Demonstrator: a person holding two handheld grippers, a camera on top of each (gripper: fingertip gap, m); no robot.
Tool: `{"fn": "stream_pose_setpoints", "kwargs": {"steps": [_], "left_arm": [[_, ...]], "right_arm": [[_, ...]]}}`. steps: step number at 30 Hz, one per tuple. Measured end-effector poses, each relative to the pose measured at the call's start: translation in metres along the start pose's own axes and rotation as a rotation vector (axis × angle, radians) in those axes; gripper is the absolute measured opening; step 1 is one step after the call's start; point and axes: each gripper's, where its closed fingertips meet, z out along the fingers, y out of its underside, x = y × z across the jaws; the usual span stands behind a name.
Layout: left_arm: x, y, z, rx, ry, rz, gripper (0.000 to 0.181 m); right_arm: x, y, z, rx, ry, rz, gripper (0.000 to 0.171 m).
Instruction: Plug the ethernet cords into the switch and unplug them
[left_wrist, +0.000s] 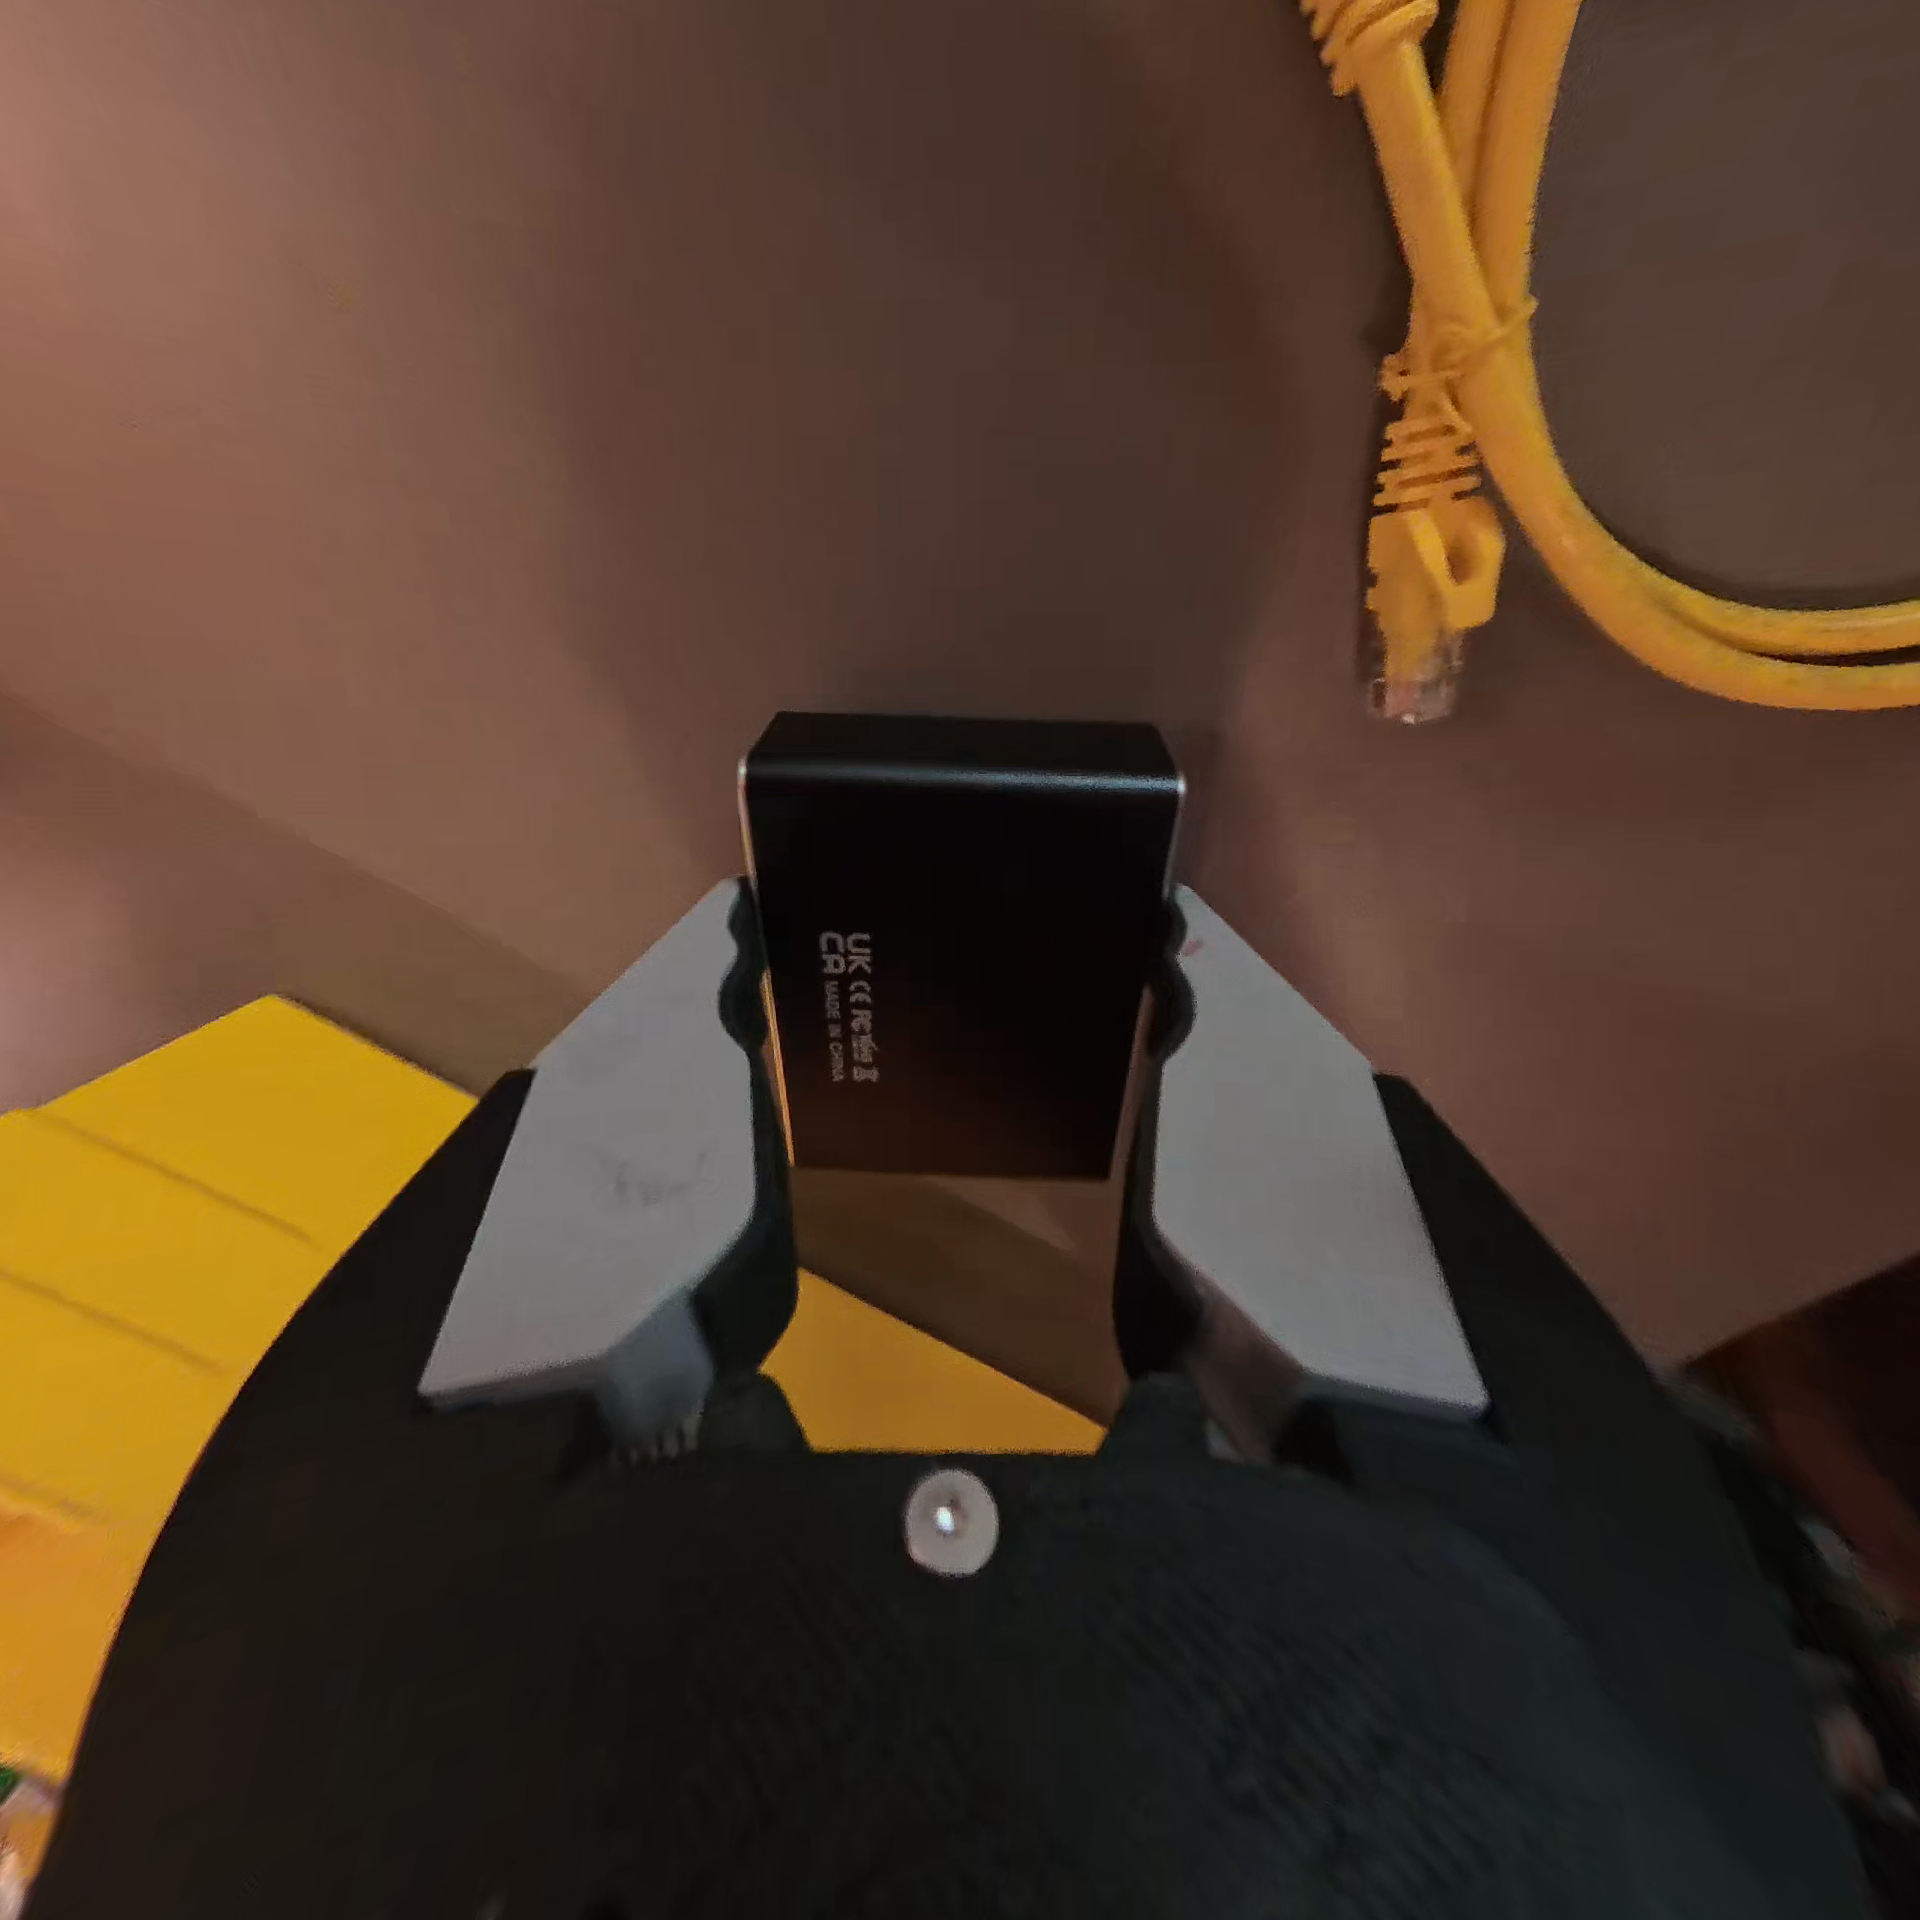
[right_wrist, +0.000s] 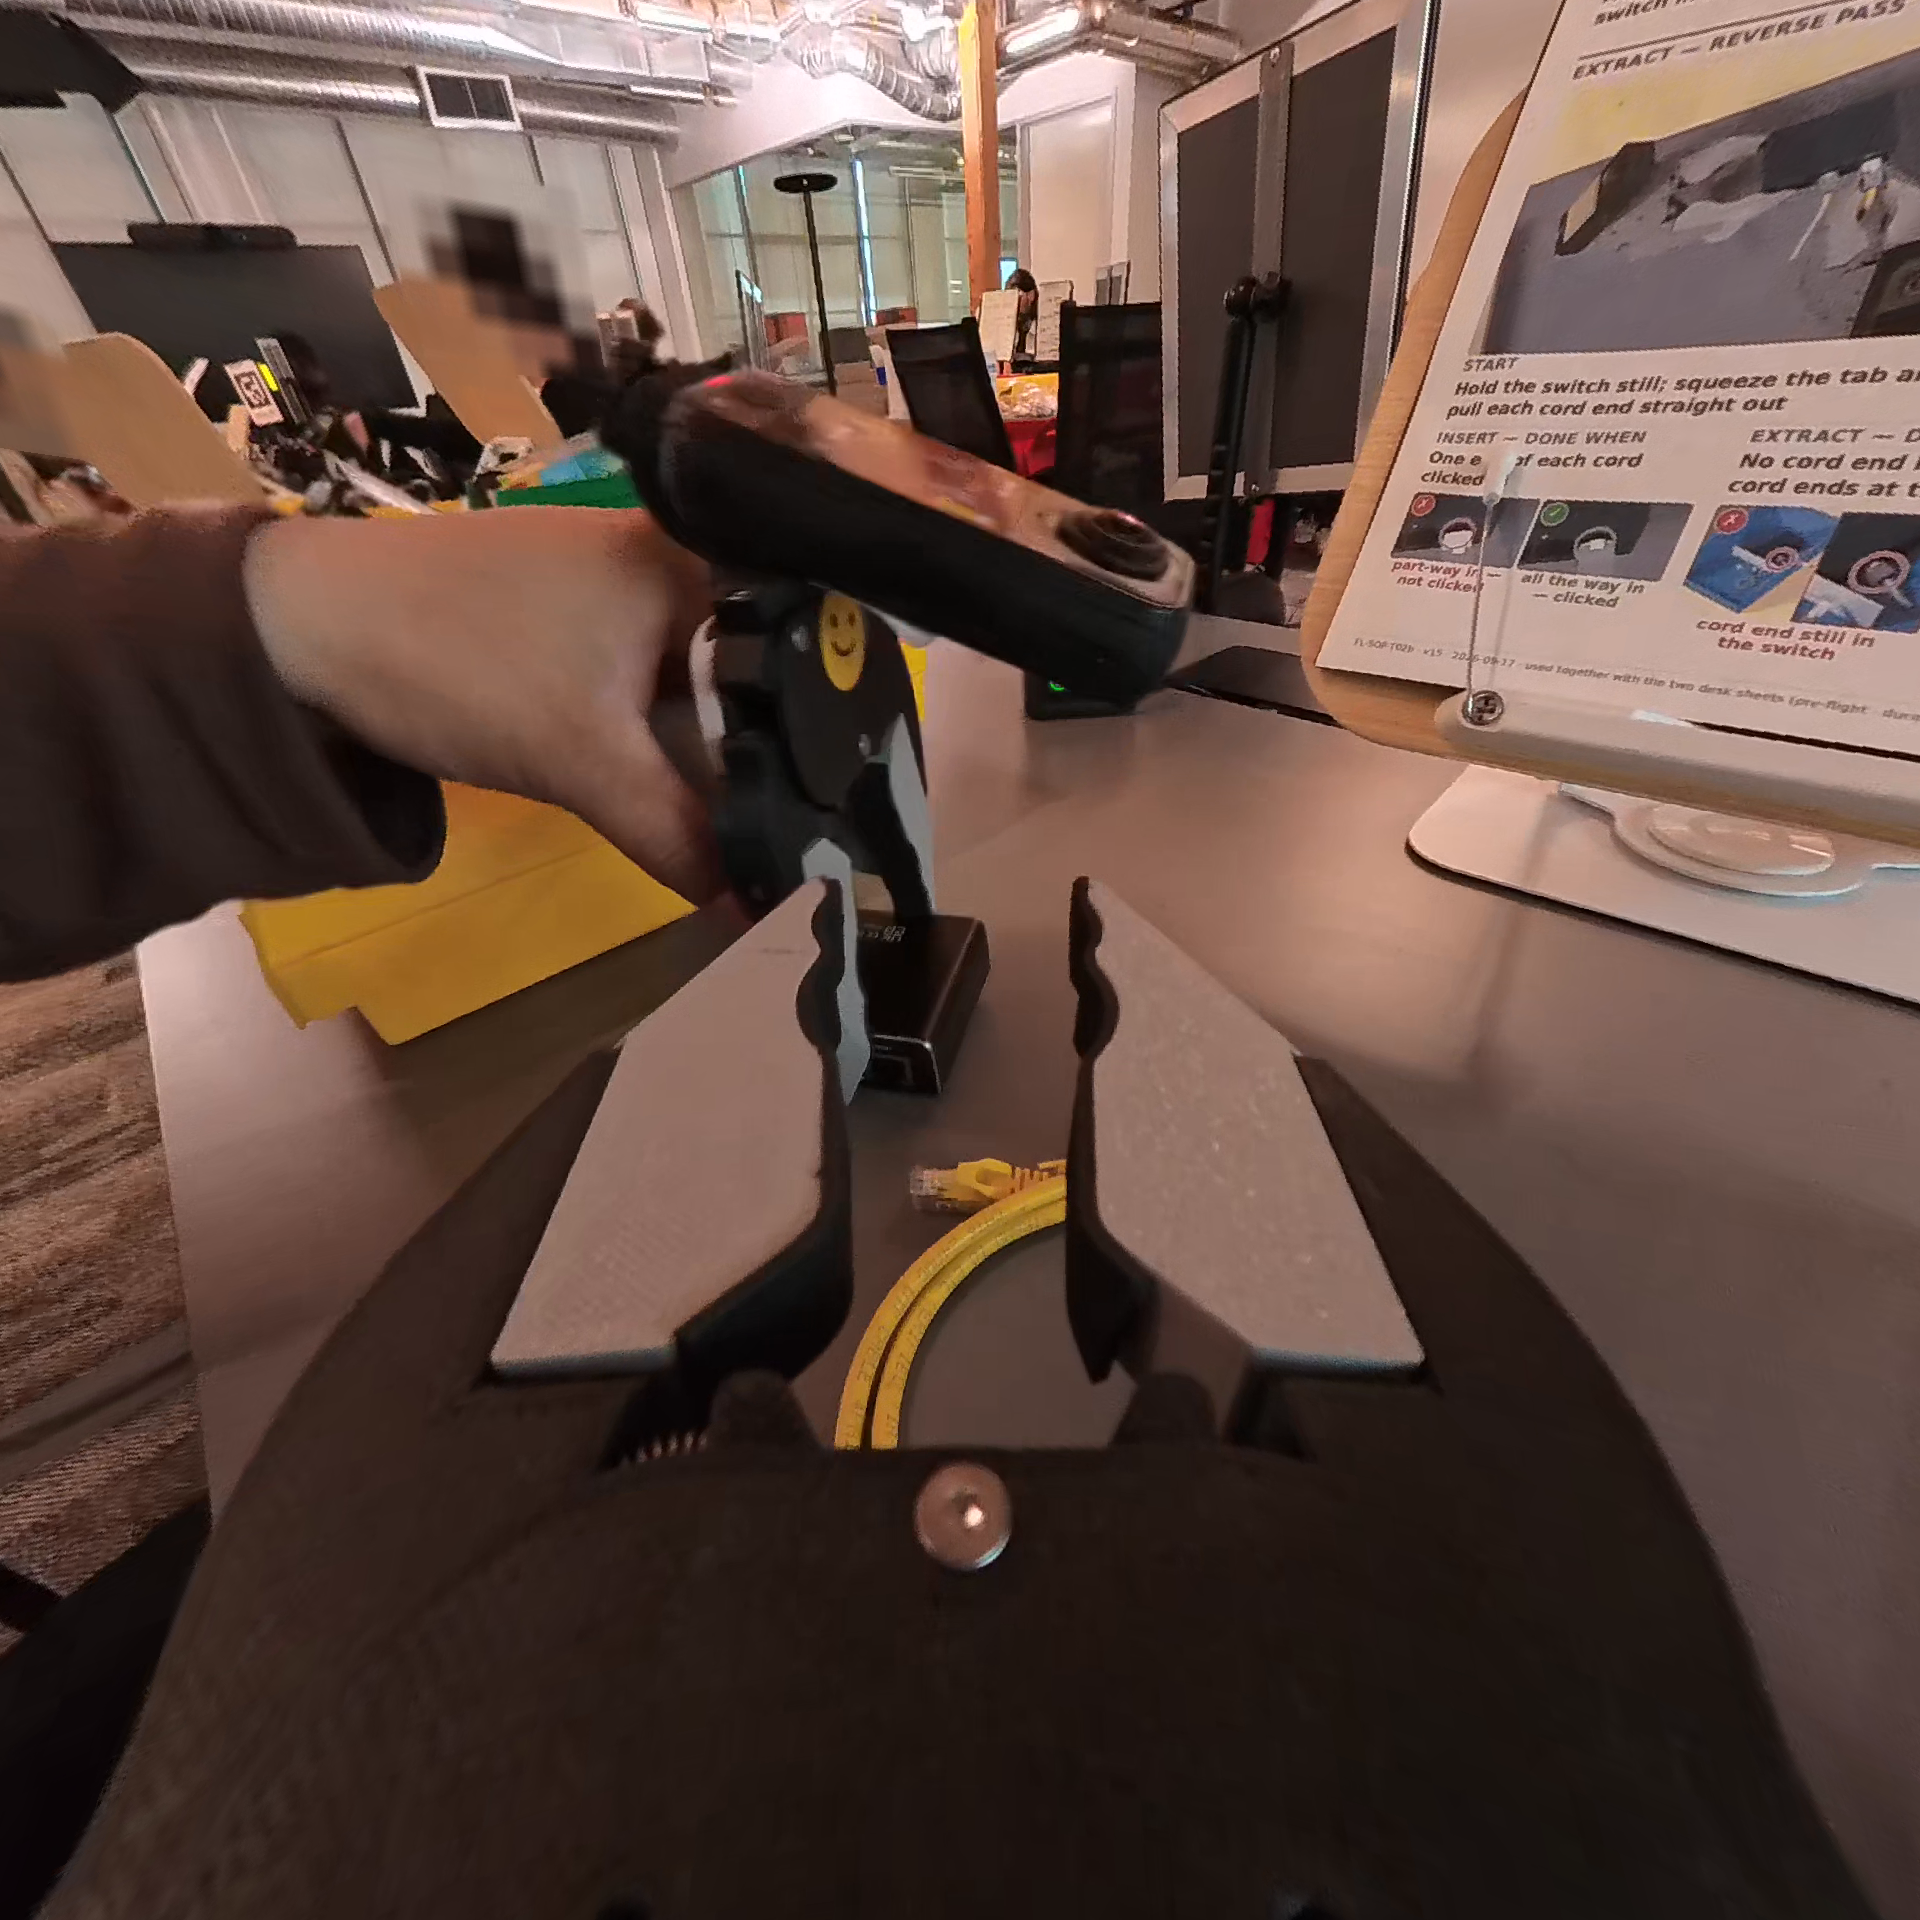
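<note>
Left gripper (left_wrist: 961, 1023) clamps the black switch (left_wrist: 961, 935); right gripper (right_wrist: 951, 1049) waits with nothing in it.

From the left wrist view, the jaws press both long sides of the switch, which sits on the table (left_wrist: 468, 468), with the yellow cord (left_wrist: 1455, 416) loose at two o'clock, its plug (left_wrist: 1418, 623) well apart from the switch. Over in the right wrist view, the jaws stand wide and empty just above the table, the cord's plug lies between them, and the switch sits at twelve o'clock. A yellow bin (right_wrist: 457, 914) rests at ten o'clock.
</note>
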Motion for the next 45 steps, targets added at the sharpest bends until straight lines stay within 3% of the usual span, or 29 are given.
{"fn": "stream_pose_setpoints", "kwargs": {"steps": [3, 6, 10, 15, 17, 21, 25, 28, 31, 37, 40, 43, 45], "left_arm": [[-0.008, -0.009, -0.020, 0.156, -0.120, -0.028, 0.073], [-0.002, -0.033, -0.065, 0.514, -0.108, -0.136, 0.073], [0.012, -0.043, -0.125, 0.982, 0.073, -0.326, 0.073], [0.026, -0.033, -0.157, 1.295, 0.409, -0.503, 0.073], [0.039, -0.035, -0.153, 1.312, 0.473, -0.519, 0.073], [0.060, -0.043, -0.141, 1.303, 0.380, -0.487, 0.073], [0.074, -0.048, -0.141, 1.309, 0.395, -0.457, 0.073], [0.072, -0.039, -0.136, 1.230, 0.310, -0.350, 0.074], [0.074, -0.018, -0.125, 1.093, 0.223, -0.204, 0.072], [0.061, 0.021, -0.118, 0.917, -0.121, 0.045, 0.071], [0.076, 0.021, -0.118, 0.898, -0.237, 0.217, 0.070], [0.104, 0.010, -0.106, 0.899, -0.262, 0.373, 0.051], [0.105, 0.001, -0.091, 0.845, -0.313, 0.392, 0.048]], "right_arm": [[0.002, 0.000, 0.000, -0.001, -0.006, 0.026, 0.041], [0.001, 0.002, 0.001, -0.005, -0.028, 0.045, 0.044], [-0.020, 0.003, 0.004, -0.007, -0.145, 0.043, 0.066], [-0.037, 0.020, 0.014, -0.096, -0.148, -0.075, 0.074], [-0.046, 0.022, 0.016, -0.107, -0.165, -0.112, 0.077], [-0.055, 0.018, 0.014, -0.076, -0.170, -0.182, 0.076], [-0.047, 0.016, 0.008, -0.076, -0.110, -0.241, 0.052], [-0.039, 0.019, 0.006, -0.114, -0.063, -0.291, 0.032], [-0.045, 0.020, 0.005, -0.122, -0.109, -0.322, 0.030], [-0.071, 0.030, 0.000, -0.150, -0.289, -0.495, 0.029], [-0.072, 0.035, -0.010, -0.156, -0.336, -0.666, 0.029], [-0.077, 0.039, -0.020, -0.176, -0.456, -0.614, 0.029], [-0.082, 0.041, -0.024, -0.188, -0.502, -0.596, 0.029]]}}
